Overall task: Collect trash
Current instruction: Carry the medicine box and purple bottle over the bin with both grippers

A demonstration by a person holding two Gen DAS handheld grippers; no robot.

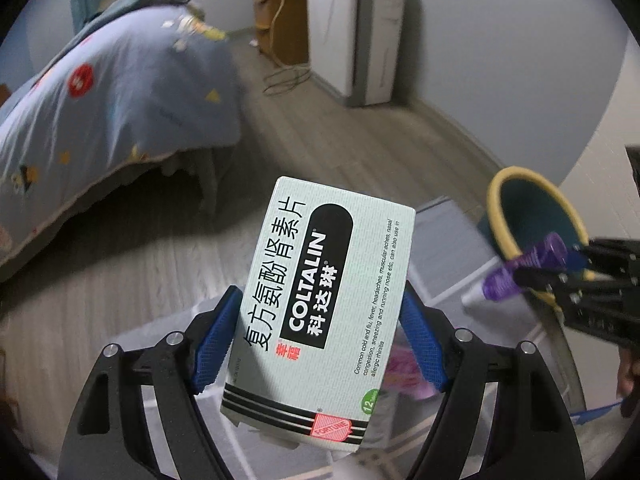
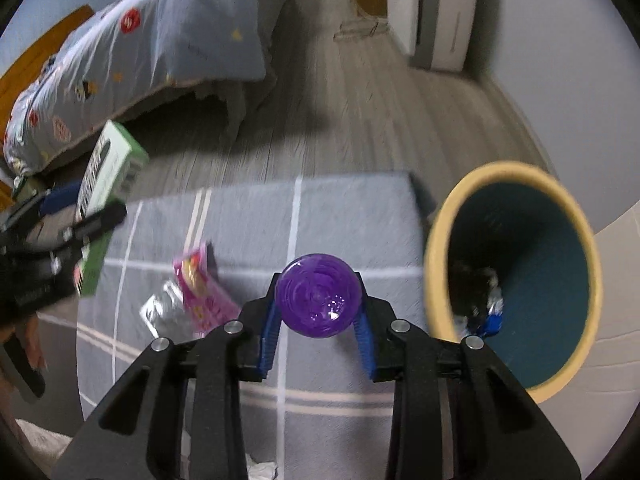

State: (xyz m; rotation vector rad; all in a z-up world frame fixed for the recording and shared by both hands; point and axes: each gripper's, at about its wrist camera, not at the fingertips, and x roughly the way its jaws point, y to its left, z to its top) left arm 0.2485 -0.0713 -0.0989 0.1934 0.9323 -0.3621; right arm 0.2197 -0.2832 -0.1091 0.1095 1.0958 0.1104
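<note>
My left gripper [image 1: 320, 344] is shut on a pale green Coltalin medicine box [image 1: 320, 300] and holds it up above the rug. The box also shows at the left of the right wrist view [image 2: 108, 176]. My right gripper [image 2: 318, 312] is shut on a purple tube [image 2: 318, 296], seen end-on; in the left wrist view the tube [image 1: 520, 268] is held at the rim of the bin [image 1: 500, 216]. The teal bin with a yellow rim [image 2: 436, 248] stands right of my right gripper and holds some trash. A pink wrapper [image 2: 204, 292] and a silver foil wrapper [image 2: 164, 312] lie on the rug.
A grey rug with white lines [image 2: 320, 208] covers the floor under both grippers. A bed with a blue quilt [image 1: 100, 112] stands at the left. A white appliance [image 1: 352, 28], a wooden cabinet [image 1: 284, 20] and a cable [image 1: 288, 76] are at the far wall.
</note>
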